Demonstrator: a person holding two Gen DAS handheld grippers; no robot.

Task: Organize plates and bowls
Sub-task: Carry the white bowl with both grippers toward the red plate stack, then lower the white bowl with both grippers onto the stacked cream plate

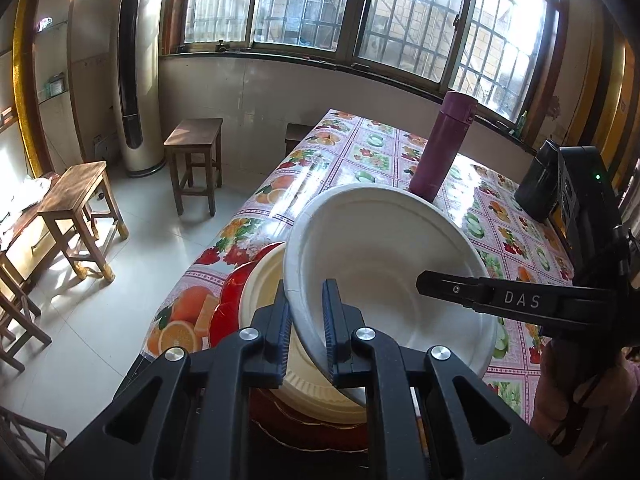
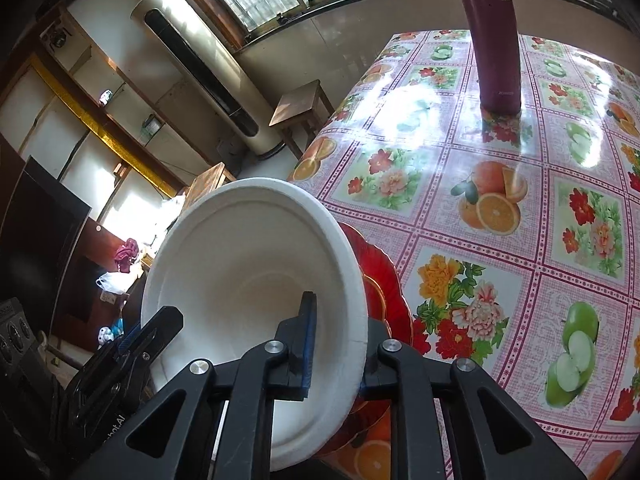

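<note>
A white paper bowl (image 1: 384, 256) is held tilted above the table's near corner. My left gripper (image 1: 306, 320) is shut on its near rim, one finger inside and one outside. My right gripper (image 2: 336, 344) is shut on the opposite rim of the same bowl (image 2: 240, 264); its finger (image 1: 472, 290) reaches into the bowl from the right in the left wrist view. Below the bowl lies a cream paper plate (image 1: 268, 280) stacked on red glass plates (image 1: 228, 304), which also show in the right wrist view (image 2: 384, 276).
A purple thermos (image 1: 442, 148) stands upright on the fruit-patterned tablecloth (image 2: 480, 208) beyond the bowl. A black device (image 1: 560, 188) sits at the table's right. Wooden stools (image 1: 196, 156) and a tall air conditioner (image 1: 134, 72) stand on the floor to the left.
</note>
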